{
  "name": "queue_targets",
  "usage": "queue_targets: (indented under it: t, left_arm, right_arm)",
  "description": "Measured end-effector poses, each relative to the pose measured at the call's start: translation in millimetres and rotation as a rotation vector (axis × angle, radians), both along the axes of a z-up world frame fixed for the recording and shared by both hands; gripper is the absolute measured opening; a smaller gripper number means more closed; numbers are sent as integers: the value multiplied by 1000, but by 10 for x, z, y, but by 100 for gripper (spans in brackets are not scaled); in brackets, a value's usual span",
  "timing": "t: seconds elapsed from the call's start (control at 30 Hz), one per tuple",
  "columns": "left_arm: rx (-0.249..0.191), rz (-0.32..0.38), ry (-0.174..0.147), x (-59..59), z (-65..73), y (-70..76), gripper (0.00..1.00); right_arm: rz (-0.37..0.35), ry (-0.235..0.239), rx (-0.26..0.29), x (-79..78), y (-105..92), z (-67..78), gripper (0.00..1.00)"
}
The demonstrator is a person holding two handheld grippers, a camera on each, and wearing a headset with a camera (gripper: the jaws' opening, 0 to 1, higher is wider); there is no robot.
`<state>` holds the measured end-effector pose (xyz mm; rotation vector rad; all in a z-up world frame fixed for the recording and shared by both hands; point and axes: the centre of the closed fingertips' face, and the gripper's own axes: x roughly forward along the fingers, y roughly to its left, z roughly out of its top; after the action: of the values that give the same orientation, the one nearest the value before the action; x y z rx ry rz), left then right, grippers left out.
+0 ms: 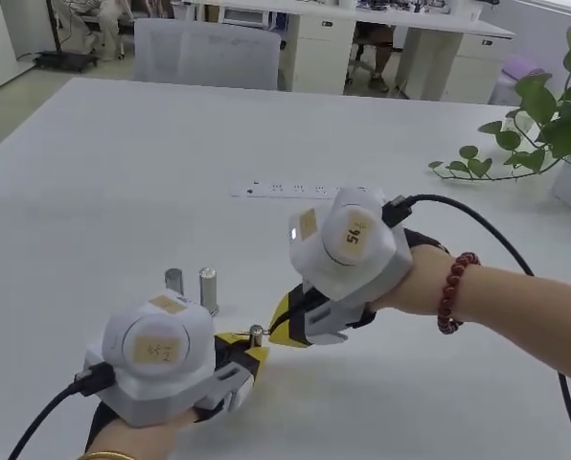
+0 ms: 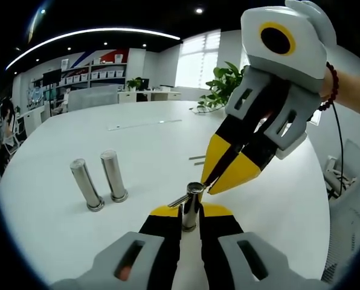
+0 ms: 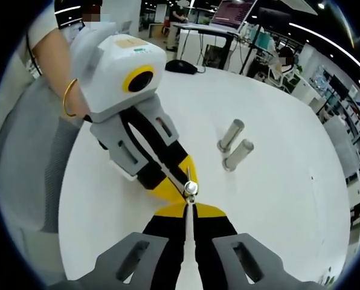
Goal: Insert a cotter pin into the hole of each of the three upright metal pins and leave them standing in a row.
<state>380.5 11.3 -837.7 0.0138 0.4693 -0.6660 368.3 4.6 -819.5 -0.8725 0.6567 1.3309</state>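
Two grips — left tongs (image 2: 191,212) clamp an upright metal pin (image 2: 194,192), right tongs (image 3: 190,210) pinch a cotter pin (image 2: 179,200) at its hole.

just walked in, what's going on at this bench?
The left gripper clamps one metal pin upright. The right gripper holds a cotter pin through its hole, with the end poking out one side. Two more pins stand nearby on the table, apparently without cotter pins.
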Motion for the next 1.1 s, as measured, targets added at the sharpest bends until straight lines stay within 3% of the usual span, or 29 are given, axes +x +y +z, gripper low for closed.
queue_targets:
  t: [0.43,0.8,1.1]
  left_arm:
    - [8,-42,3,-64,39,22,22]
    - [38,-80,-17,-168,169,123,35]
    - [31,-83,-25,-268,285,213,47]
  right_arm:
    - [-55,37,23,-17,-39,22,12]
    - [-164,114,141,-37,-29,168,21]
    - [-257,176,239,-21,-11,320,32]
